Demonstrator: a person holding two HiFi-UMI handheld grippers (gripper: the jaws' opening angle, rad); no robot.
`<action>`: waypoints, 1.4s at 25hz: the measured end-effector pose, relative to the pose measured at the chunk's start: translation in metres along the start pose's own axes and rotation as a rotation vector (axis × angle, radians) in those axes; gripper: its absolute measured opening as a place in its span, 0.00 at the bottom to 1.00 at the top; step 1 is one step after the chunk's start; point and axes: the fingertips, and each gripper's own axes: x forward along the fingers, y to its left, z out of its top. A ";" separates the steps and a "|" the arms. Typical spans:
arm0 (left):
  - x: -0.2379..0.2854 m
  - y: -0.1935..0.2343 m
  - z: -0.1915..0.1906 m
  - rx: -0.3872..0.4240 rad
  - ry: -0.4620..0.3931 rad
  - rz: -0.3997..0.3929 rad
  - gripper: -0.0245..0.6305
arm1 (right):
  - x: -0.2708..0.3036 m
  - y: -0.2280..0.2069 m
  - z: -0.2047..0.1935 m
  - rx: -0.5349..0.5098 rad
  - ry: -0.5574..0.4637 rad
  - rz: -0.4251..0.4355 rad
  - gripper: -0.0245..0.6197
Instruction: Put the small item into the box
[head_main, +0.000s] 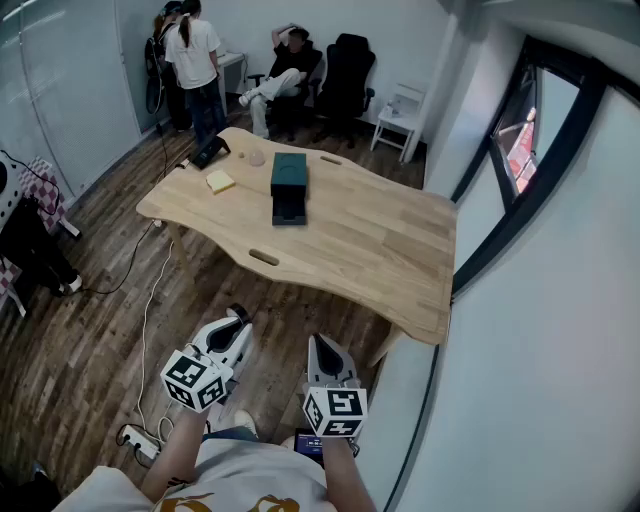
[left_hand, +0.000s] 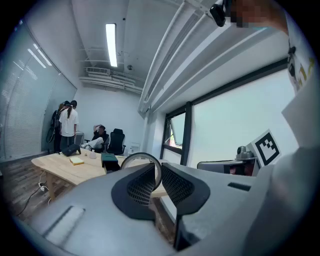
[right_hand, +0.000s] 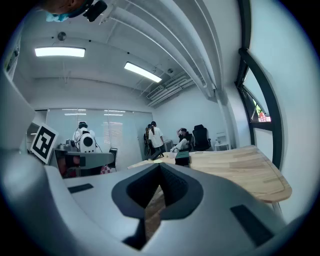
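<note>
A dark green box (head_main: 289, 175) lies on the wooden table (head_main: 380, 250), its drawer (head_main: 288, 210) pulled out toward me. A small pale item (head_main: 257, 158) sits just left of the box's far end. Both grippers are held low by my body, well short of the table. The left gripper (head_main: 237, 316) is shut on a thin ring (left_hand: 141, 156), whose rim sits between its jaws (left_hand: 157, 170). The right gripper (head_main: 318, 343) is shut with nothing in it, its jaws meeting at the tip (right_hand: 160, 169). The box (left_hand: 109, 159) shows far off in the left gripper view.
Yellow sticky notes (head_main: 220, 181) and a black object (head_main: 210, 152) lie at the table's left end. Three people (head_main: 195, 55) and office chairs (head_main: 345, 70) are beyond the table. A cable (head_main: 150, 300) trails over the wooden floor. A window wall (head_main: 520, 200) runs along the right.
</note>
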 end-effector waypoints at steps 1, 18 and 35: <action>-0.002 -0.003 0.001 0.002 -0.001 -0.005 0.10 | -0.002 0.002 0.001 -0.002 -0.002 -0.004 0.04; -0.019 -0.002 -0.009 0.015 0.031 0.055 0.10 | -0.010 -0.002 0.001 -0.058 0.037 -0.040 0.04; 0.115 0.092 -0.023 -0.036 0.042 0.038 0.10 | 0.118 -0.086 0.001 -0.072 0.080 -0.084 0.05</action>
